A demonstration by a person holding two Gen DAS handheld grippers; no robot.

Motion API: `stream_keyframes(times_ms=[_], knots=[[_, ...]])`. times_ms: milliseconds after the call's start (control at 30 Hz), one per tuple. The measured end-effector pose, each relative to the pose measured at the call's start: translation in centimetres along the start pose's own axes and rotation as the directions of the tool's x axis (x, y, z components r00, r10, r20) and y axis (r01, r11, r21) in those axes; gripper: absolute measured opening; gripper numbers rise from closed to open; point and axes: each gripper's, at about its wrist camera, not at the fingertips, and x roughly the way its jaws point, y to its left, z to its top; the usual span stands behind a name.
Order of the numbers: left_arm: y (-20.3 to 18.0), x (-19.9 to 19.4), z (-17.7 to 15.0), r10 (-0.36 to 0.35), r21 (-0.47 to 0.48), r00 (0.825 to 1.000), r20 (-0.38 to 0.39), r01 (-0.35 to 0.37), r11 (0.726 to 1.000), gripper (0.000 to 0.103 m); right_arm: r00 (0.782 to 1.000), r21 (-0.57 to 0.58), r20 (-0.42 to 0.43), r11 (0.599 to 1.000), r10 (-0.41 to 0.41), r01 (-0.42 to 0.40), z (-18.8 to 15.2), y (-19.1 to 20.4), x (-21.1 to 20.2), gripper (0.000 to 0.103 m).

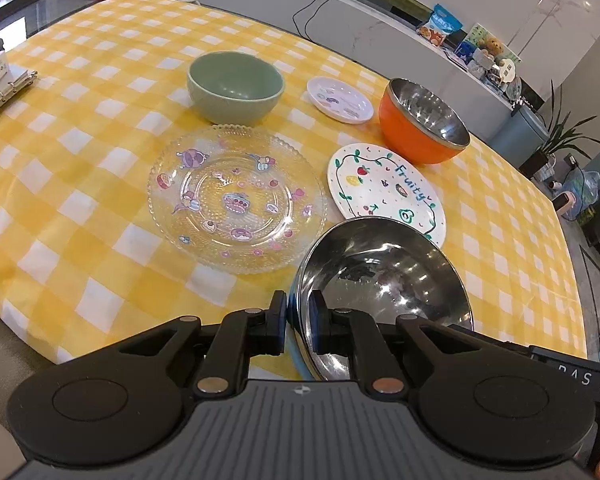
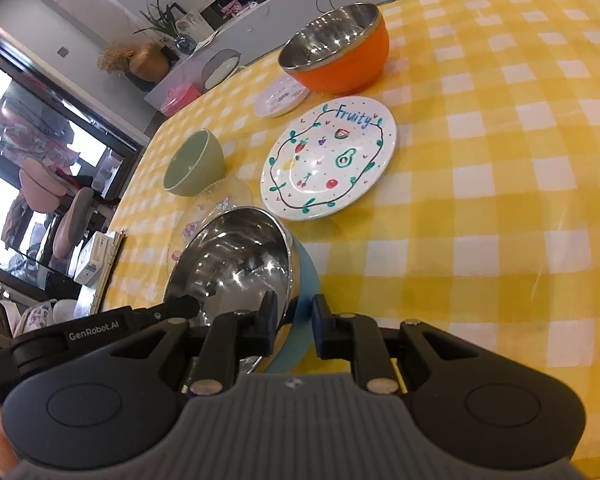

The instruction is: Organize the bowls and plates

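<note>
A yellow checked tablecloth point(image 1: 80, 208) covers the table, a marble counter point(image 1: 380, 28) behind it. Both the left gripper point(image 1: 299, 320) and right gripper point(image 2: 294, 320) are clamped on the rim of the blue steel bowl point(image 1: 384, 276), tilted beside the glass plate point(image 1: 236, 196), fruit plate point(image 1: 384, 188), orange bowl point(image 1: 416, 128), green bowl point(image 1: 234, 86) and small saucer point(image 1: 340, 100)

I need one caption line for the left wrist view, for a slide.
Left gripper clamps the rim of a blue steel-lined bowl, near a glass plate and Fruity plate.

Right gripper point(image 2: 294, 322) jaws astride steel bowl point(image 2: 236, 256) rim
</note>
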Motion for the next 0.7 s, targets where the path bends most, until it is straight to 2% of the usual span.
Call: stream_keyframes(times_ms=[167,200,267,300,400,567,700], knots=[[0.0,0.3,-0.1,-0.008,0.0,1.0,-0.004,0.008,1.0,0.015,1.0,-0.017,0.0,1.0,0.0,0.0,0.0,0.1,0.0,0.021],[-0.1,0.3,-0.1,-0.009,0.003,1.0,-0.001,0.009,1.0,0.019,1.0,-0.02,0.003,1.0,0.0,0.0,-0.1,0.1,0.0,0.021],[-0.1,0.1,-0.1,-0.024,0.004,1.0,0.006,0.024,1.0,0.028,1.0,-0.029,0.007,1.0,-0.002,0.002,-0.1,0.1,0.0,0.035],[-0.2,0.0,0.0,-0.036,0.003,0.999,0.013,0.036,0.999,0.035,1.0,-0.038,0.015,0.999,-0.007,0.007,-0.1,0.3,-0.1,0.038],[-0.5,-0.5,0.1,-0.046,0.018,0.998,0.038,0.046,0.999,0.048,0.999,-0.062,0.039,0.998,-0.012,0.014,0.0,0.5,-0.5,0.049],[-1.5,-1.6,0.4,-0.018,0.068,0.995,0.102,0.011,0.998,0.057,0.997,-0.068,0.08,0.998,-0.009,0.014,0.2,0.6,-1.2,0.061],[-2.2,-2.2,0.8,-0.016,0.116,0.989,0.147,-0.001,0.993,0.064,0.988,-0.079,0.151,0.996,-0.027,0.04,0.4,0.8,-2.1,0.064]])
